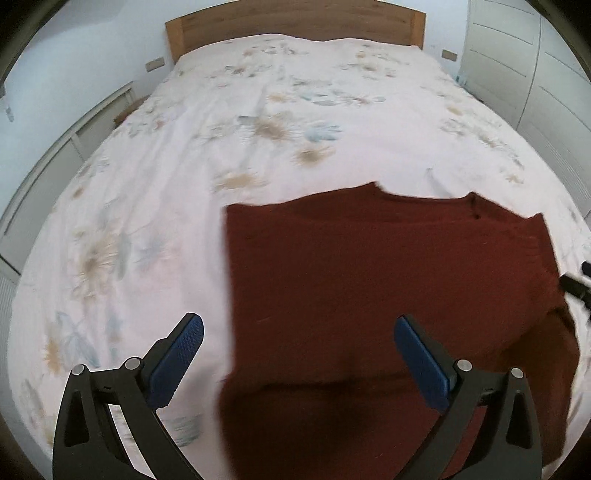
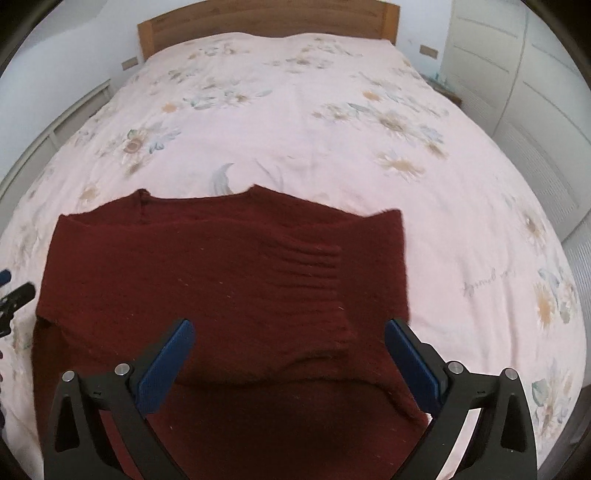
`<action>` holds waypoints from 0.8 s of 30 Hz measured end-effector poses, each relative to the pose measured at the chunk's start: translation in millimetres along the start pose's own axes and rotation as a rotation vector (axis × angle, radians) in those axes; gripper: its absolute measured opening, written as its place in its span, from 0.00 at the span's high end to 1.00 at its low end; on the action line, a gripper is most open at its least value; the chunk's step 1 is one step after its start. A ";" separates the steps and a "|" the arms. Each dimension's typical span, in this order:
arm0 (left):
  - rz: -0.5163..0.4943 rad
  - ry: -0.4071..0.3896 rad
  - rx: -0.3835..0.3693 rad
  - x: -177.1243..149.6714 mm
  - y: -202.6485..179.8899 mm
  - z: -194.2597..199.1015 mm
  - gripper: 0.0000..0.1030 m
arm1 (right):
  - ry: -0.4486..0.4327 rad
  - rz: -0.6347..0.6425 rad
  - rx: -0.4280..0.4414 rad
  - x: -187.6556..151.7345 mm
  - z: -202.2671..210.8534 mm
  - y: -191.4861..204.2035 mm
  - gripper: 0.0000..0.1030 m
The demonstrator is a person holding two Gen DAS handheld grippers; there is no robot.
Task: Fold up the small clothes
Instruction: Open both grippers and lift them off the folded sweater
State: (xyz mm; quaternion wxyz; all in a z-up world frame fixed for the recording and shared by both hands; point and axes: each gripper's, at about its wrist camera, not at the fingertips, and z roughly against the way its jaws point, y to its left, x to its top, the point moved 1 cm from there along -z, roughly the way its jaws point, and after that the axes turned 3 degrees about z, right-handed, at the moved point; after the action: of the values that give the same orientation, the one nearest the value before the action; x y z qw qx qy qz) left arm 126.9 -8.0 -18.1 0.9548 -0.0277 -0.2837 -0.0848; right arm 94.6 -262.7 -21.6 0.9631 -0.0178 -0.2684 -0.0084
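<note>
- My left hand-held gripper (image 1: pixel 298 334) hangs wide apart with nothing between its blue pads, over the left edge of the sweater (image 1: pixel 388 295).
- My right hand-held gripper (image 2: pixel 290 336) is just as wide and holds nothing, above the sweater's near right part.
- The dark red knitted sweater lies on the bed (image 2: pixel 295 110), near the foot end, collar towards the headboard (image 2: pixel 266 18).
- I judge the folding part done: a ribbed cuff (image 2: pixel 306 266) lies across the body, so one sleeve seems tucked in; the sides look straight.
- Left, I think: folding the body over.
- No basket, box or drawer for it is in view.
</note>
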 end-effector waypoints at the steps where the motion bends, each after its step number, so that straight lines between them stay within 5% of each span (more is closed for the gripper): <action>1: -0.012 0.001 -0.007 0.3 -9.4 -5.1 0.01 | 0.006 0.012 -0.004 -0.2 -5.2 8.2 0.00; 9: -0.044 0.085 0.034 -24.1 -27.7 -64.9 0.01 | 0.037 0.073 -0.048 -24.8 -58.5 41.3 0.00; 24: -0.011 0.094 -0.066 -35.6 22.1 -72.4 0.01 | 0.055 -0.024 -0.017 -36.7 -62.3 -21.1 0.01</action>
State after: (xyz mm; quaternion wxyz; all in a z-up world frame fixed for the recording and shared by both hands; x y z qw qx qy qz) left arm 140.4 11.6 -98.3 0.9652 -0.0535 -0.2356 -0.1004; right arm 94.8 -285.9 -93.3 0.9697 -0.0223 -0.2421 -0.0225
